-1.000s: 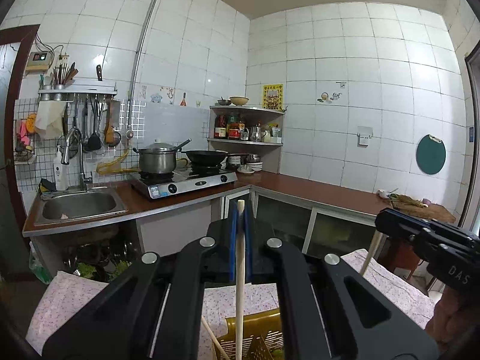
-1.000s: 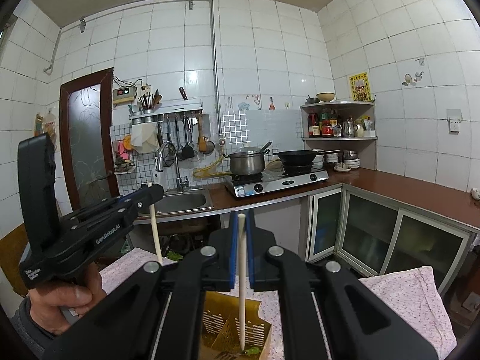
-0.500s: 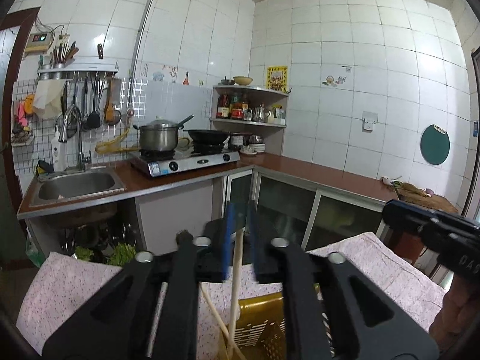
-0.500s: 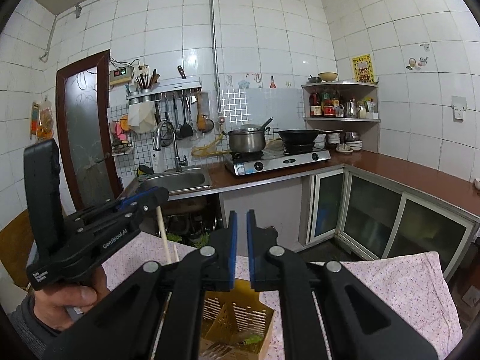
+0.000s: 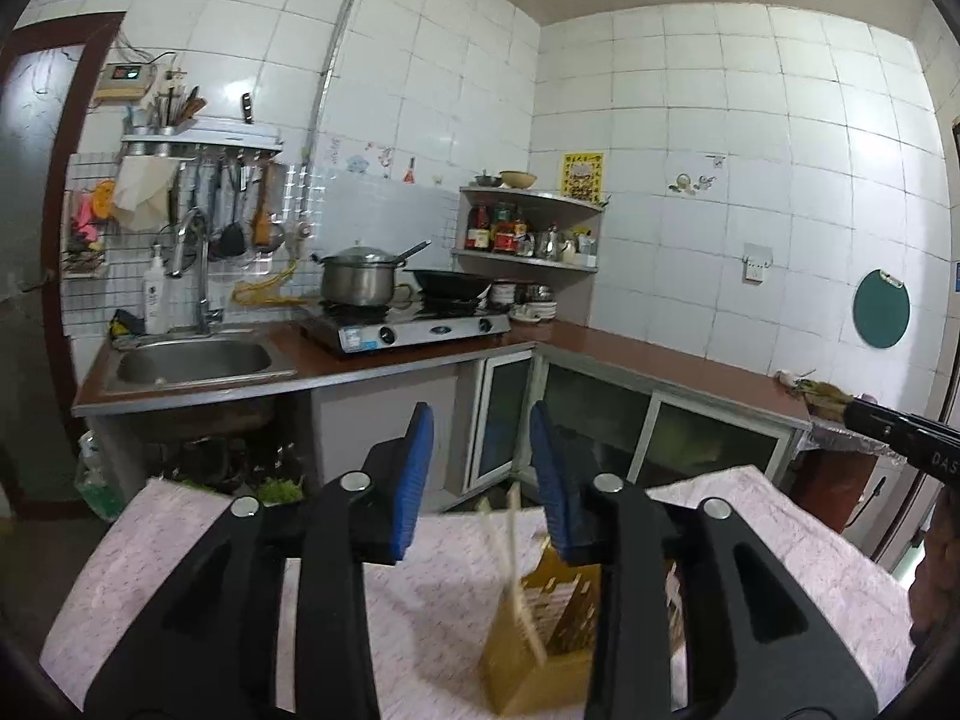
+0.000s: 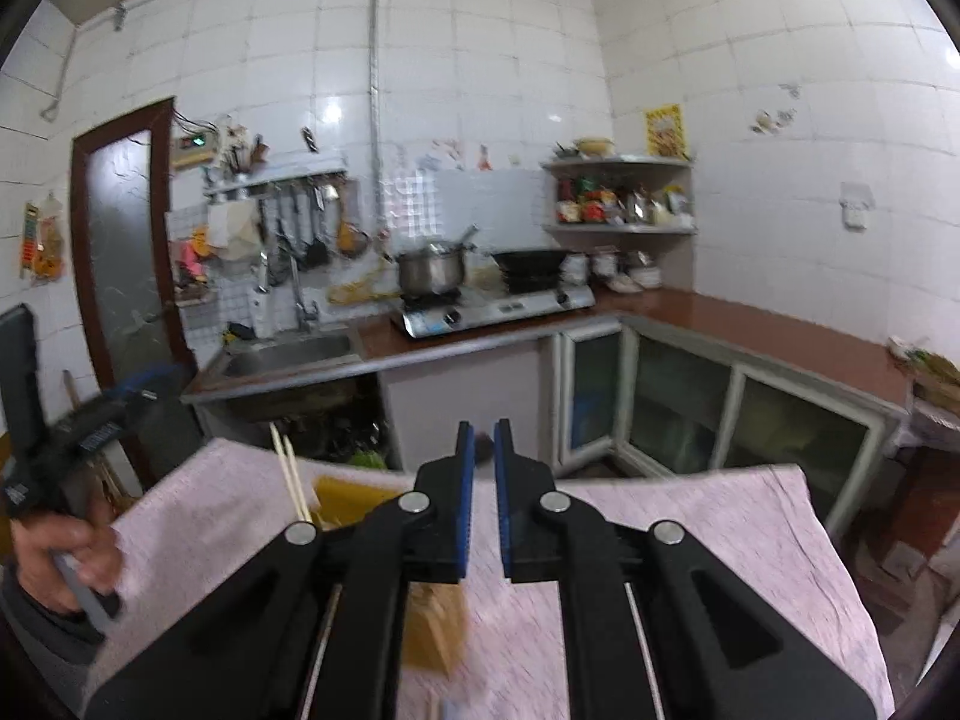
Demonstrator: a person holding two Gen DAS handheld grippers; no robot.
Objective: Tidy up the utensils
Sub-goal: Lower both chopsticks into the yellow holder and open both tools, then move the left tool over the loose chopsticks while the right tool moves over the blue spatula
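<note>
Pink-flecked cloth (image 5: 414, 612) covers the one table in front, the largest thing near the grippers. On it stands one yellow slatted plastic utensil basket (image 5: 561, 618), upright, with two pale wooden chopsticks (image 5: 516, 546) standing in it and leaning slightly – their tips rise above its rim. In the right wrist view the same two sticks show beside the basket's far edge; what else lies inside is too blurred to tell.

Two black grippers with blue pads are in play. The left gripper (image 5: 483, 480) has just been opening: its jaws stand well apart with the chopsticks in the gap between them, touched by neither pad – released into the basket. The right gripper (image 6: 485, 495) has its jaws almost together with only a narrow slit between the pads and nothing in it; it sits just to the right of the basket, above the cloth. A hand (image 6: 57, 552) grasps the left gripper's handle at the frame's left edge.
</note>
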